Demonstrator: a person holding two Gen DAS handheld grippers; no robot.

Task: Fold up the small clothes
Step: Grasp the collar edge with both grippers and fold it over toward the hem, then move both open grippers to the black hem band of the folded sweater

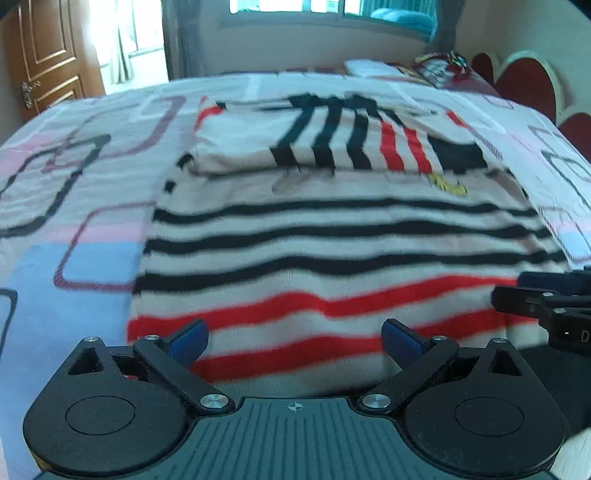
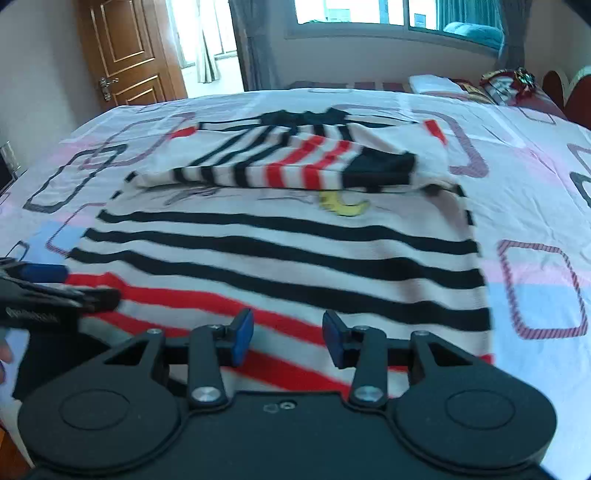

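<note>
A small white sweater (image 1: 332, 236) with black and red stripes lies flat on the bed, its sleeves folded across the chest at the far end. It also shows in the right wrist view (image 2: 280, 236). My left gripper (image 1: 295, 341) is open and empty above the sweater's near hem, toward its left side. My right gripper (image 2: 288, 338) is open and empty above the hem, toward its right side. The right gripper shows at the right edge of the left wrist view (image 1: 546, 299), and the left gripper at the left edge of the right wrist view (image 2: 48, 288).
The bed sheet (image 2: 535, 206) is white with pink, blue and outlined squares. Pillows and a red item (image 2: 506, 85) lie at the far right by a red headboard (image 1: 524, 81). A wooden door (image 2: 125, 48) and a window (image 2: 369, 14) stand behind the bed.
</note>
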